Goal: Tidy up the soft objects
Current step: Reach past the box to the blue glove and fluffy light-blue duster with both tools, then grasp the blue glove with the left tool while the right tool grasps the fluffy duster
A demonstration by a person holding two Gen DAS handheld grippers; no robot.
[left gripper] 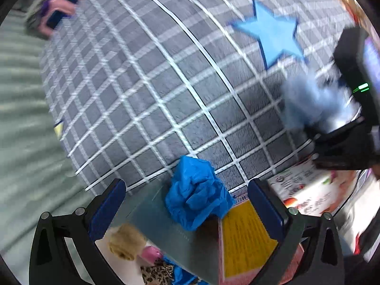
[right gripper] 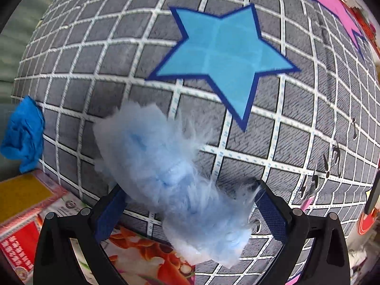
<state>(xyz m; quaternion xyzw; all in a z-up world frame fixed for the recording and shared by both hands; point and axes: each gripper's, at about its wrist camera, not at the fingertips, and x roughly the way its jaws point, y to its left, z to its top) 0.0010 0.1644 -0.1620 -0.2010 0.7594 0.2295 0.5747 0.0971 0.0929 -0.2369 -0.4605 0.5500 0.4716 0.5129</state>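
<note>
A crumpled bright blue cloth [left gripper: 197, 194] hangs over the rim of a frosted clear bin [left gripper: 166, 216], between the wide-apart fingers of my open left gripper [left gripper: 187, 211]. It also shows at the left edge of the right wrist view [right gripper: 23, 133]. A fluffy pale blue fur piece [right gripper: 171, 173] lies between the spread fingers of my right gripper [right gripper: 190, 209], whose jaws stand wide apart and do not pinch it. It appears blurred in the left wrist view [left gripper: 306, 102], beside the right gripper's black body [left gripper: 351, 90]. A tan plush [left gripper: 125, 239], a pink item [left gripper: 152, 253] and a leopard-print cloth [left gripper: 156, 273] lie in the bin.
A grey checked bedspread [left gripper: 154, 90] with a light blue star [right gripper: 220, 57] and a pink star [right gripper: 337, 11] fills both views. A colourful printed box with a yellow panel [left gripper: 247, 237] sits by the bin. A pink and purple object [left gripper: 57, 14] lies far left.
</note>
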